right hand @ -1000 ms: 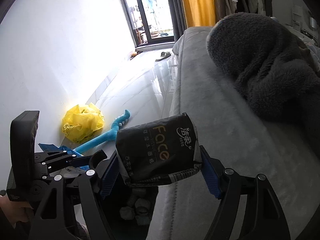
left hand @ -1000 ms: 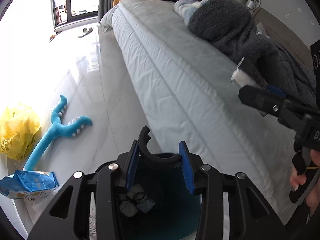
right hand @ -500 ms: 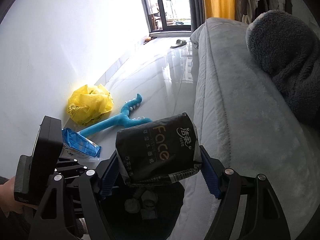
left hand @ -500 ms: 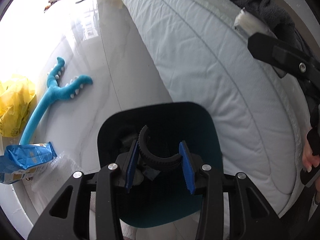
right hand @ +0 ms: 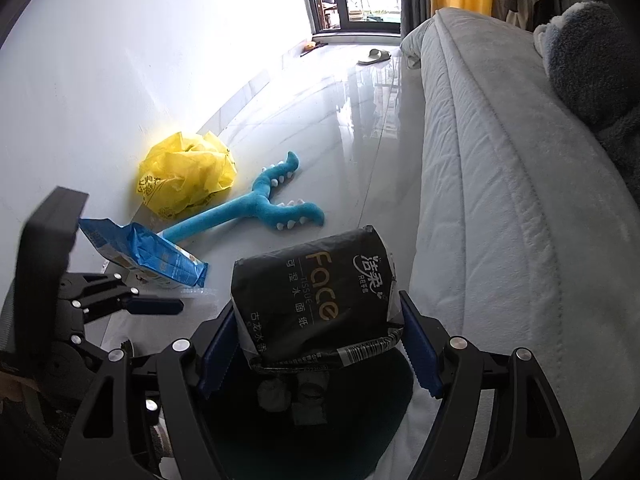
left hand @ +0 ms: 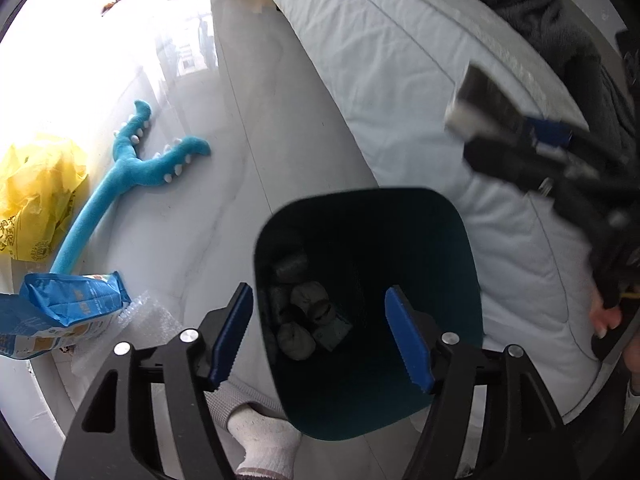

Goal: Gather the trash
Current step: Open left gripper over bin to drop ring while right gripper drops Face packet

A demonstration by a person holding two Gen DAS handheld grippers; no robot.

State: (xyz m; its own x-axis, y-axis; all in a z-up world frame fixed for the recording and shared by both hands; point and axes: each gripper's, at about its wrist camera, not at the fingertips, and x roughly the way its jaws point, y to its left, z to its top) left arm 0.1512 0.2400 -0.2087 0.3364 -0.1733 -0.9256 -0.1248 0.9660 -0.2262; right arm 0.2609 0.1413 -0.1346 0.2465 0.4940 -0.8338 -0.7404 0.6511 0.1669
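Observation:
A dark teal trash bin (left hand: 460,280) stands on the floor beside the bed and holds several crumpled wads (left hand: 304,320). My left gripper (left hand: 322,340) is open and empty right above the bin's mouth. My right gripper (right hand: 320,344) is shut on a black tissue pack (right hand: 316,300) marked "Face" and holds it above the bin (right hand: 392,408). The right gripper with the pack also shows in the left wrist view (left hand: 484,108), above the bed's edge. The left gripper shows in the right wrist view (right hand: 152,306), to the left.
A blue snack bag (left hand: 60,312) on clear plastic wrap (left hand: 132,332), a yellow plastic bag (left hand: 36,196) and a blue plush toy (left hand: 132,172) lie on the glossy floor by the wall. The grey bed (right hand: 500,200) with a dark fleece blanket (right hand: 592,64) runs along the right.
My left gripper has opened and the black curved piece it held is gone from its fingers. The bin's mouth has come fully into view. The right gripper has moved closer over the bin.

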